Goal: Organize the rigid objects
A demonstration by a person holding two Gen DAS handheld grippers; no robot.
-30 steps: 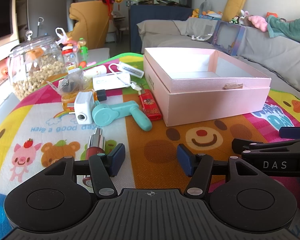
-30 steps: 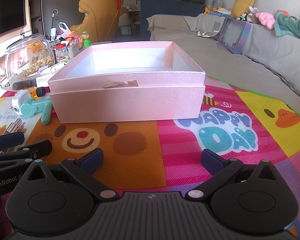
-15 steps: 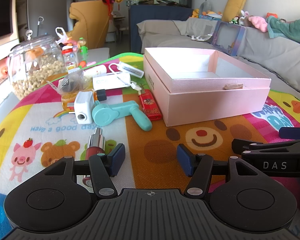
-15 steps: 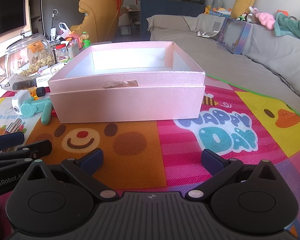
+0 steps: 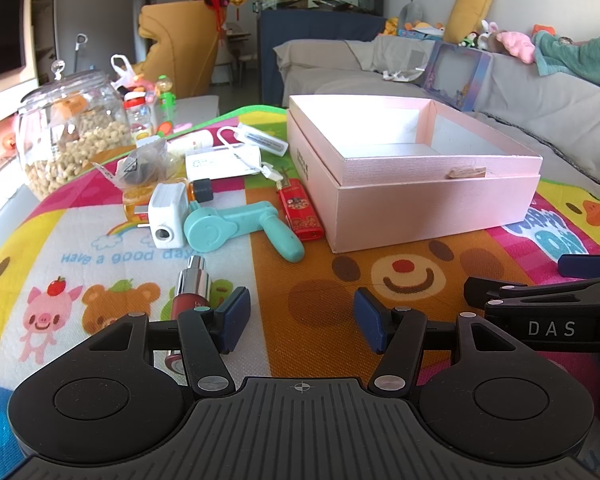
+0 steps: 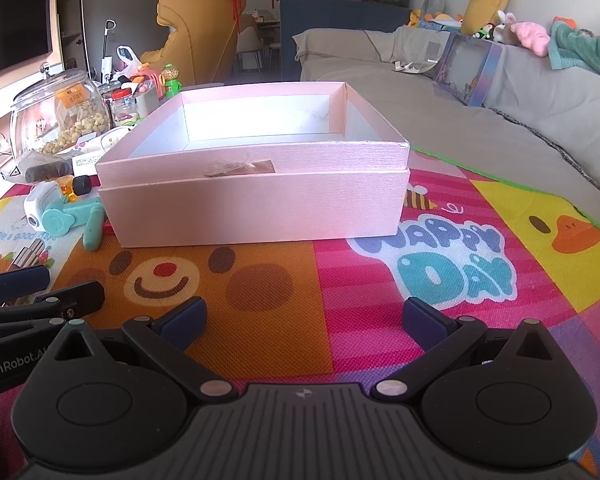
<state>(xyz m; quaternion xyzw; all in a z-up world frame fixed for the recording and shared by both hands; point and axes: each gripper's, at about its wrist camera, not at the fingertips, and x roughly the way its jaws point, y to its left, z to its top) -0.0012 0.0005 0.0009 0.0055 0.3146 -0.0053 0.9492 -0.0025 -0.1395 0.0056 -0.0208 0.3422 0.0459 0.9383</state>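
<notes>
An open, empty pink box (image 5: pixel 420 196) stands on a colourful play mat; it also shows in the right wrist view (image 6: pixel 256 200). Left of it lie a red lighter (image 5: pixel 300 210), a teal handled tool (image 5: pixel 236 230), a white charger (image 5: pixel 166 216), a white power bank with cable (image 5: pixel 224 162) and a red lipstick tube (image 5: pixel 192 292). My left gripper (image 5: pixel 300 320) is open and empty, low over the mat, just right of the lipstick. My right gripper (image 6: pixel 302 320) is open and empty, in front of the box.
A glass jar of nuts (image 5: pixel 72 136) and small bottles stand at the mat's far left. A grey sofa (image 5: pixel 500 96) runs behind and to the right. The mat (image 6: pixel 440 264) ends at a green edge by the sofa.
</notes>
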